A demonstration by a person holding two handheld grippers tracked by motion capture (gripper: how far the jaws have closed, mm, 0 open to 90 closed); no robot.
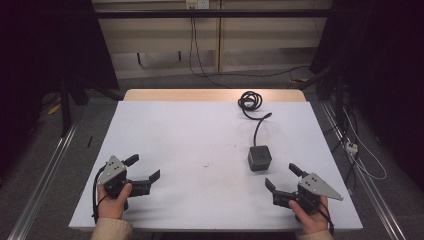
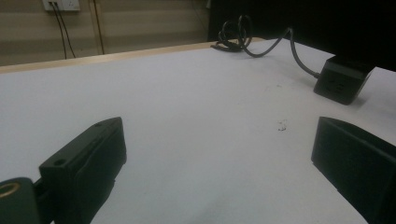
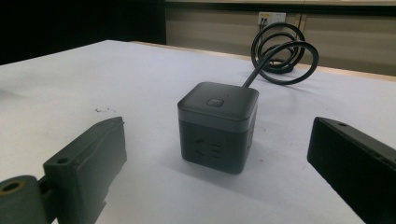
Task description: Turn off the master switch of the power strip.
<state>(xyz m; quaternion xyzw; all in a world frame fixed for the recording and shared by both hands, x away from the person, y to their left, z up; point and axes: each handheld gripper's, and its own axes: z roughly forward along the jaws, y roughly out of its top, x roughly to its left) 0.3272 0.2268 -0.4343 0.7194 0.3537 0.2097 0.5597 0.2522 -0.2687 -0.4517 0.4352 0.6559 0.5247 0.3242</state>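
Dark grey plastic socket cube sits on the white table at one o'clock from the wide-open, empty right gripper — rigid, probably fairly heavy and smooth; take its flat sides. Its stiff black cable may drag. Left gripper also gapes empty.

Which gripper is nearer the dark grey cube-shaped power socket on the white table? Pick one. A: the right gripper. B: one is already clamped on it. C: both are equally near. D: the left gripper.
A: in the high view the dark grey cube-shaped power socket sits just ahead of the right gripper, whose jaws stand open and apart from it, while the left gripper is far across the white table.
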